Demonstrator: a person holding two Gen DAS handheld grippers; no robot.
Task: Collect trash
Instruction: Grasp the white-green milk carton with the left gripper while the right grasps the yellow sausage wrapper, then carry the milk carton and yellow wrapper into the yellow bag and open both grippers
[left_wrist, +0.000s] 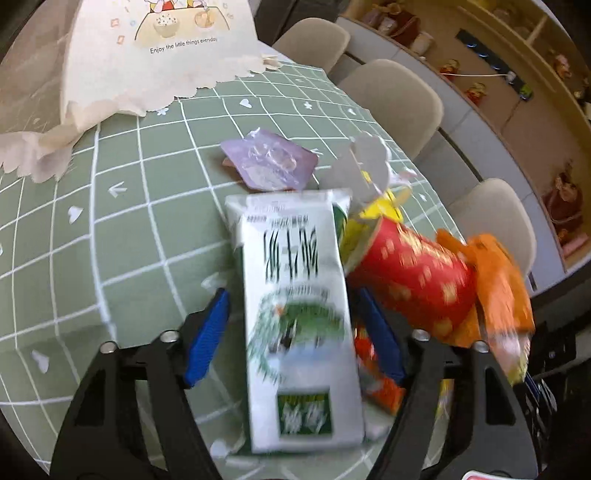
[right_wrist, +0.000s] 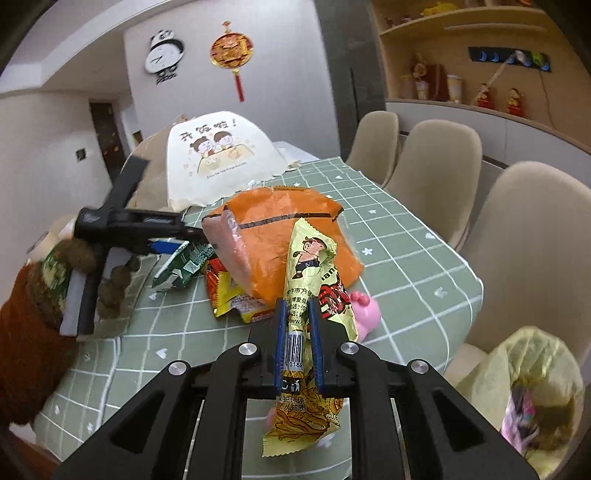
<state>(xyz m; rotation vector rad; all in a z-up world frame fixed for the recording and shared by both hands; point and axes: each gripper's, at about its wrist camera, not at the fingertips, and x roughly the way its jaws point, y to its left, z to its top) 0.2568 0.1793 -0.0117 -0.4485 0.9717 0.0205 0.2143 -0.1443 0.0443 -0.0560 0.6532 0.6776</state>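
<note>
A white and green milk carton (left_wrist: 299, 314) lies on the green checked tablecloth (left_wrist: 129, 229) between the blue pads of my left gripper (left_wrist: 293, 295). The jaws stand open; a gap shows beside the left pad (left_wrist: 207, 332). Right of the carton lies a red paper cup (left_wrist: 410, 277) with an orange plastic bag (left_wrist: 502, 288) behind it. My right gripper (right_wrist: 297, 317) is shut on a yellow snack wrapper (right_wrist: 310, 266), held above the table. From the right wrist view, the left gripper (right_wrist: 184, 243) reaches over the green carton (right_wrist: 184, 262) beside the orange bag (right_wrist: 280, 236).
A purple wrapper (left_wrist: 269, 162) and white crumpled paper (left_wrist: 365, 166) lie further back. Red and yellow wrappers (right_wrist: 229, 291) and a pink toy (right_wrist: 365, 310) sit near the orange bag. A cream printed cover (right_wrist: 221, 155) stands at the far end. A yellow trash bag (right_wrist: 535, 387) rests on a beige chair (right_wrist: 524, 229).
</note>
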